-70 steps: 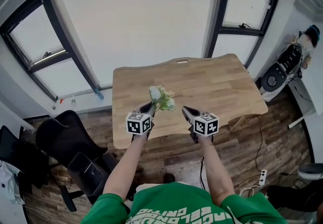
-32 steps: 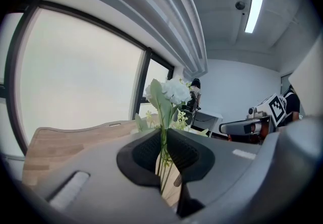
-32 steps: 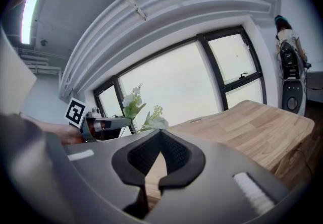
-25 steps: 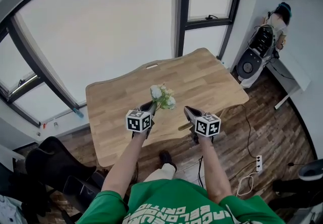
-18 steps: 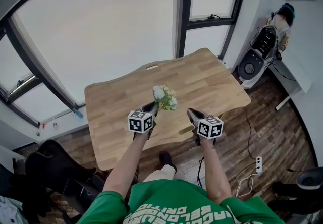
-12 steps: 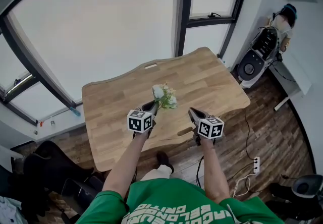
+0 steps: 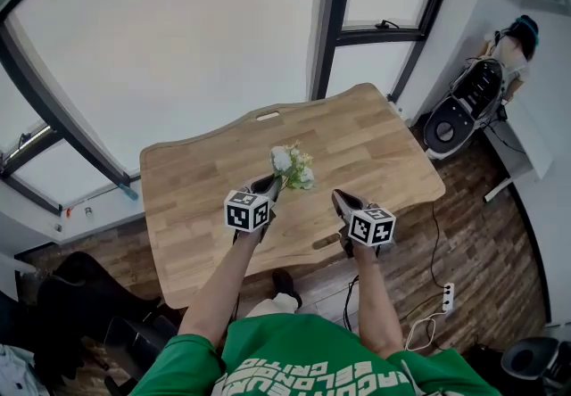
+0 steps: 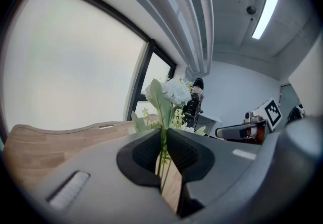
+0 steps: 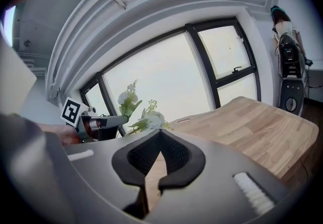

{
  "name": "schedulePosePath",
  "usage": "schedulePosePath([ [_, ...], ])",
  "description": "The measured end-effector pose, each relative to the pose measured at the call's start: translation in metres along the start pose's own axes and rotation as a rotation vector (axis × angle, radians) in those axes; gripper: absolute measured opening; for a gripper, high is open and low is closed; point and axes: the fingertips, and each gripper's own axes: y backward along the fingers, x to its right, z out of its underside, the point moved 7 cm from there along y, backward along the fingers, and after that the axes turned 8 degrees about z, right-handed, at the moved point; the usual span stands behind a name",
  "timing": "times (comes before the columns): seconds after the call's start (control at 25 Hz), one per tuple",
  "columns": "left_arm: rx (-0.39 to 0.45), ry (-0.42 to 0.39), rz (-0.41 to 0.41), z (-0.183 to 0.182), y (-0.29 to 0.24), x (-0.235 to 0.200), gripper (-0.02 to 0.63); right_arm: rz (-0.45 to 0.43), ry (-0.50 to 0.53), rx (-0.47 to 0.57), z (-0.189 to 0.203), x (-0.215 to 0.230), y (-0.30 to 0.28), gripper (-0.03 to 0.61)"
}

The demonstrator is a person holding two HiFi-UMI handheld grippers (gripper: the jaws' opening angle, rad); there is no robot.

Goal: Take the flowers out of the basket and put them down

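Observation:
A small bunch of white flowers [image 7: 293, 167] with green leaves is held by its stems in my left gripper [image 7: 268, 183], which is shut on them. The bunch stands upright above the middle of the wooden table [image 7: 201, 180]. In the left gripper view the thin stems [image 8: 162, 153] run between the black pads and the blooms [image 8: 175, 90] rise above them. My right gripper [image 7: 340, 199] hovers beside it to the right, over the table's near edge. Its jaws stand a narrow gap apart with nothing between them. The right gripper view shows the flowers [image 9: 146, 119] to its left.
No basket shows in any view. A black office chair [image 7: 76, 292] stands on the wood floor at lower left. A black and white device [image 7: 466, 109] leans by the wall at the right, and a power strip [image 7: 443, 296] lies on the floor. Big windows lie beyond the table.
Both grippers have edged forward over the table, and the flowers went along in the left one. Neither gripper's jaws changed.

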Motion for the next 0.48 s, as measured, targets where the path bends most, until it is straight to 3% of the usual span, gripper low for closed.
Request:
schedulePosePath([
  [0.48, 0.006, 0.042, 0.011, -0.013, -0.057, -0.046, 0.055, 0.031, -0.001, -0.033, -0.025, 0.044, -0.053, 0.006],
])
